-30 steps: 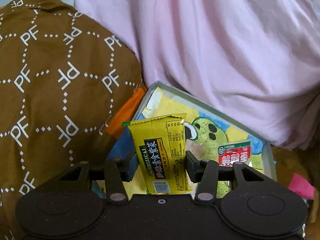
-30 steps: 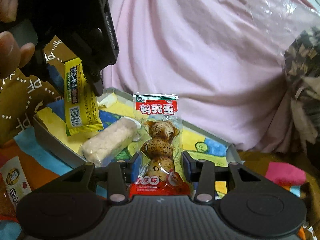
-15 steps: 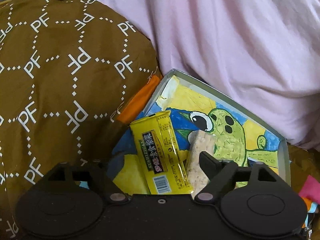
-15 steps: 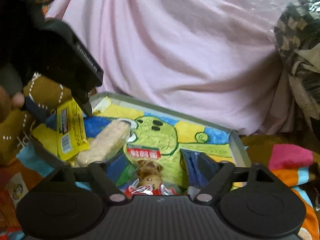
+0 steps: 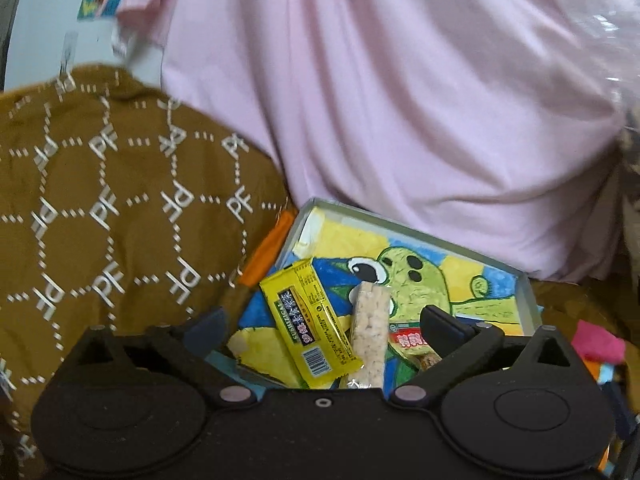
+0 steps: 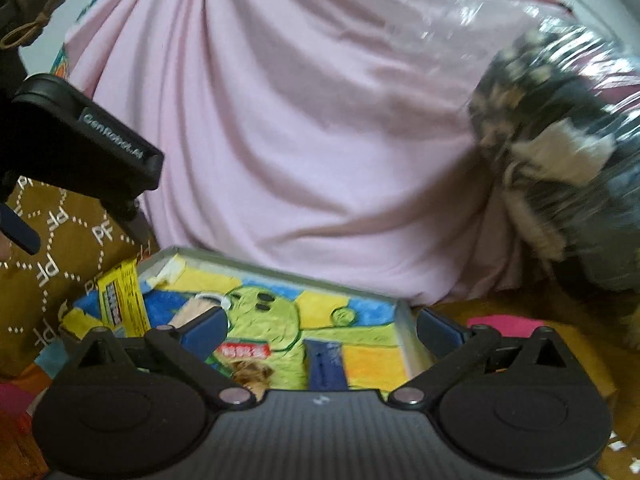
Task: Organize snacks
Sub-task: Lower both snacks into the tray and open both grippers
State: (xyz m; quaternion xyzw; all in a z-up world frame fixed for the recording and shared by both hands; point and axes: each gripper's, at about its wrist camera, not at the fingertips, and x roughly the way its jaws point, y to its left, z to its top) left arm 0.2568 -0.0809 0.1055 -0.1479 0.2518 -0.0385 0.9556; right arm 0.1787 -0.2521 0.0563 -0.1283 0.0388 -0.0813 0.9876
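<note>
Yellow foil marks the seaweed snack packet [image 5: 310, 322], lying flat and slanted in the near left part of a shallow grey tray [image 5: 526, 300] whose floor bears a crayon drawing of a green frog-like creature on blue and yellow. Just beside the packet, on its right and touching its edge, lies a pale rice-puff bar [image 5: 370, 330] in clear wrap. Further right in the tray lies the red-labelled quail egg pack [image 5: 410, 340], partly hidden behind one finger of the left tongs [image 5: 320, 324].

Both tongs have just been opening and now stand spread wide. The left tongs hang over the near edge of the tray with the yellow packet and the bar lying loose below the gap, touched by neither finger. The right tongs [image 6: 320, 330] hang over the tray too, with the egg pack [image 6: 248, 356] resting on the drawing below, free of the pads.

Behind the tray rises a large heap of pink cloth [image 5: 400, 100]. To its left sits a brown cushion [image 5: 100, 200] printed with white letters and dotted hexagons. Right of the tray a bit of magenta fabric [image 5: 598, 344] shows. In the right wrist view a mottled dark bundle in clear plastic [image 6: 560, 160] sits at the right.
</note>
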